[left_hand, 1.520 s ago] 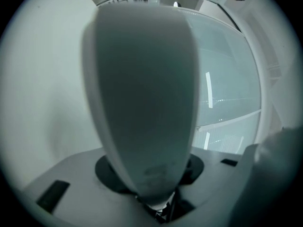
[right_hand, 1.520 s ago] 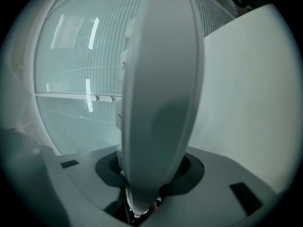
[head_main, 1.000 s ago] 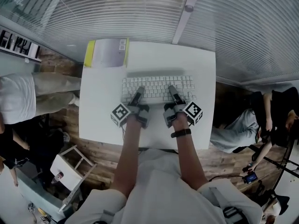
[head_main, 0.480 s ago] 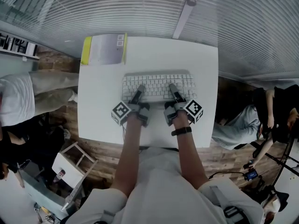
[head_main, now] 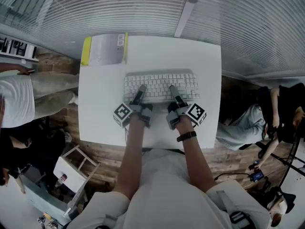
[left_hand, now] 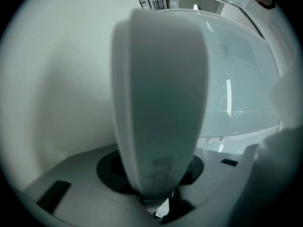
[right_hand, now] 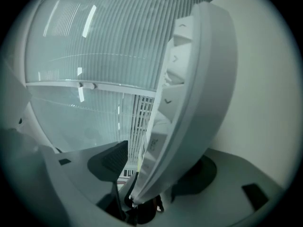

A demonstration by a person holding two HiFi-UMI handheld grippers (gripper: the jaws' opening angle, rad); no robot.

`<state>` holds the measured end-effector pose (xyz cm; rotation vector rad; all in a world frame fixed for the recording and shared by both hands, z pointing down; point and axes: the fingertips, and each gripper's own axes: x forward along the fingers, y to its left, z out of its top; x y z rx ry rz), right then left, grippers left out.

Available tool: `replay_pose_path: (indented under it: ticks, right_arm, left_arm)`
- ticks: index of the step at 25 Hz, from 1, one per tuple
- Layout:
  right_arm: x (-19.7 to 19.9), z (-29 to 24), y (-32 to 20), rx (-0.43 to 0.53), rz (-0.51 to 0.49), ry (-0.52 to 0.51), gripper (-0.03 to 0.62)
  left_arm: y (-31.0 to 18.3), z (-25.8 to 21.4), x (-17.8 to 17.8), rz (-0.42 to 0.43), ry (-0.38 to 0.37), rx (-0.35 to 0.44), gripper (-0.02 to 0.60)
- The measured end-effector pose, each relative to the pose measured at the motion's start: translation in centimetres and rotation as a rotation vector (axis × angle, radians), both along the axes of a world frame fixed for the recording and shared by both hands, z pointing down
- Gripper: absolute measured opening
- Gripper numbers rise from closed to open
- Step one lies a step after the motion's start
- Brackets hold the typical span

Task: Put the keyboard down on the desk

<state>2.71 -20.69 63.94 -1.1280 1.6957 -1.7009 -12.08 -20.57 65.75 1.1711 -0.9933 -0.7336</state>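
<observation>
A white keyboard (head_main: pixel 159 82) lies across the middle of the white desk (head_main: pixel 100 113), with both grippers at its near edge. My left gripper (head_main: pixel 141 89) is shut on the keyboard's near left part. In the left gripper view the keyboard (left_hand: pixel 161 89) fills the gap between the jaws of the left gripper (left_hand: pixel 151 174), and both pads lie against it. My right gripper (head_main: pixel 172 89) is opening. The keyboard's edge (right_hand: pixel 199 79) still stands between the jaws of the right gripper (right_hand: pixel 156 169), but one pad (right_hand: pixel 111 160) stands clear of the keys.
A grey book with a yellow spine (head_main: pixel 105 49) lies at the desk's far left corner. A ribbed glass wall (head_main: pixel 143 8) runs behind the desk. One person (head_main: pixel 19 99) stands at the left and another (head_main: pixel 281 113) sits at the right. A white open-frame stool (head_main: pixel 74 168) stands on the wooden floor.
The wide shadow behind the keyboard's far edge has shrunk away, and the keyboard now sits low on the desk. Both grippers stay at its near edge.
</observation>
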Motion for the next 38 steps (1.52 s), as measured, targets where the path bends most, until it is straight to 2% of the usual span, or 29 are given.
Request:
replay_pose_path:
  ticks: [4, 8, 13, 20, 25, 30, 34, 38]
  right_arm:
    - [-1.5, -1.1, 2.7, 0.059, -0.106, 0.037, 0.296]
    - [-1.9, -1.3, 4.4, 0.074, -0.093, -0.011, 0.295]
    - [-3.9, -0.7, 5.9, 0.023, -0.097, -0.074, 0.291]
    - [-3.6, 0.6, 6.1, 0.016, -0.054, -0.041, 0.201]
    - [-3.9, 0.3, 5.9, 0.02, -0.034, -0.06, 0.15]
    - [-4.3, 0.2, 5.6, 0.018, -0.01, -0.093, 0.133]
    - [-4.0, 0.8, 5.5, -0.002, -0.019, -0.044, 0.118]
    - [-4.3, 0.6, 5.5, -0.02, -0.025, -0.08, 0.112]
  left_arm:
    - [0.1, 0.1, -0.3, -0.002, 0.001, 0.004, 0.147]
    - [0.1, 0.4, -0.3, -0.004, 0.013, -0.01, 0.147]
    - [0.1, 0.5, -0.3, -0.006, 0.019, -0.015, 0.147]
    - [0.0, 0.4, -0.2, -0.007, 0.024, -0.018, 0.147]
    - [0.0, 0.2, -0.2, -0.011, 0.031, -0.021, 0.147]
    - [0.1, 0.3, -0.2, -0.013, 0.038, -0.021, 0.147]
    - [-0.3, 0.4, -0.3, -0.021, 0.052, -0.024, 0.149]
    - [-0.3, 0.4, -0.2, -0.013, 0.067, -0.012, 0.149]
